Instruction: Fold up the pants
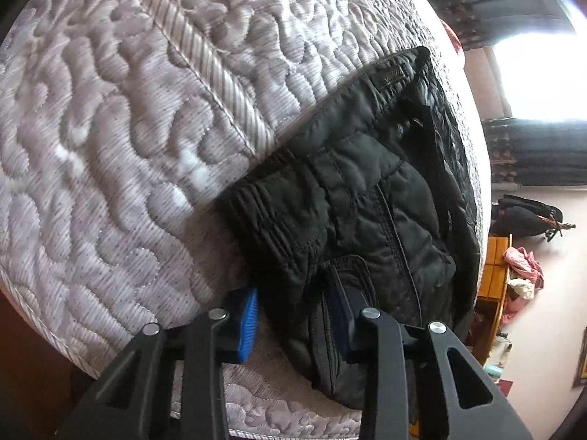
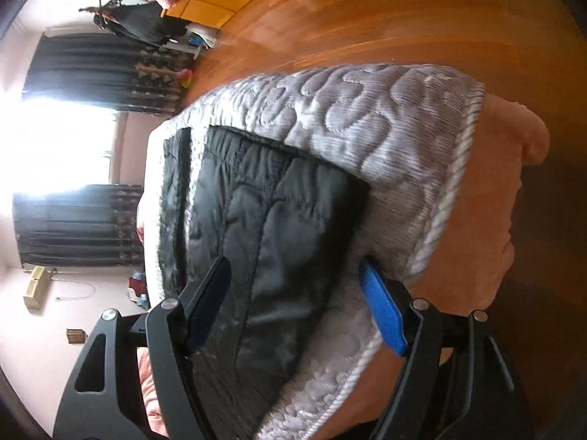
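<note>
Black quilted pants (image 1: 367,183) lie bunched near the corner of a grey quilted mattress (image 1: 128,128). My left gripper (image 1: 295,293) stands narrow over their near edge. Its right finger is tucked into a fold of the fabric. The left blue pad (image 1: 247,326) is bare, with a strip of mattress between it and the cloth. In the right wrist view the pants (image 2: 275,212) lie flat on the mattress (image 2: 385,117). My right gripper (image 2: 293,293) is wide open astride their edge, the dark finger over the cloth and the blue pad (image 2: 381,311) at the mattress rim.
A peach sheet (image 2: 495,201) hangs below the mattress edge above a wooden floor (image 2: 367,18). Dark curtains (image 2: 84,69) frame a bright window. A yellow cabinet (image 1: 493,275) with clothes and a black bag (image 1: 524,216) stand by the far wall.
</note>
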Tool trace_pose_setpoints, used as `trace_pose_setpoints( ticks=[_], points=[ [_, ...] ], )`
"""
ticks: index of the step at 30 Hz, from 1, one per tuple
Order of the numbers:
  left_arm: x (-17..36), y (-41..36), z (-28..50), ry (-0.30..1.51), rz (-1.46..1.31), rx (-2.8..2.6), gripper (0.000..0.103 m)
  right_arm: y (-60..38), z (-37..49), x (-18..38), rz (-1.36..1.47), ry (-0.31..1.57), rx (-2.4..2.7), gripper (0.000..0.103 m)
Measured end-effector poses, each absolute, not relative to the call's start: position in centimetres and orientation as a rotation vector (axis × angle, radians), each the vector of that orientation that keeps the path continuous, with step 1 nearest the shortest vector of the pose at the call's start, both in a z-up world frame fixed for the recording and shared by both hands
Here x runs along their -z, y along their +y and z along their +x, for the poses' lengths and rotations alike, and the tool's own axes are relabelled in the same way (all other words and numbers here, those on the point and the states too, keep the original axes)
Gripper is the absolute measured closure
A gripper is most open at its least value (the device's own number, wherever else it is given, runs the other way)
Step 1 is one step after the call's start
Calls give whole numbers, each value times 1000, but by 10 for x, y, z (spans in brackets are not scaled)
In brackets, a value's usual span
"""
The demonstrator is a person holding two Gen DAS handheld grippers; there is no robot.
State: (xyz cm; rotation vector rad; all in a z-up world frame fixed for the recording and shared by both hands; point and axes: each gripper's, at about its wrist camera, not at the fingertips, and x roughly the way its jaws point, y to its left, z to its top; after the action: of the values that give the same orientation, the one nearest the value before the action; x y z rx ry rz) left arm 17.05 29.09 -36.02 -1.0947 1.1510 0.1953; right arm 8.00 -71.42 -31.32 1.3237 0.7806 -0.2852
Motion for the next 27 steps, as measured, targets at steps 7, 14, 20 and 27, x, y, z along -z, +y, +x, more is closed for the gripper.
trace_pose_setpoints(
  ticks=[7, 14, 20, 27],
  points=[
    [342, 273, 182, 1116, -1049, -234, 91, -725, 81, 318, 1321, 772, 234, 85],
    [327, 304, 165, 1065, -1102, -301, 92, -700, 90, 299, 1244, 833, 175, 90],
    [333, 347, 135, 1065, -1109, -387, 92, -658, 99, 299, 1181, 919, 99, 90],
    [346, 356, 135, 1118, -1024, -342, 81, -633, 110, 297, 999, 1054, 171, 63]
  ],
)
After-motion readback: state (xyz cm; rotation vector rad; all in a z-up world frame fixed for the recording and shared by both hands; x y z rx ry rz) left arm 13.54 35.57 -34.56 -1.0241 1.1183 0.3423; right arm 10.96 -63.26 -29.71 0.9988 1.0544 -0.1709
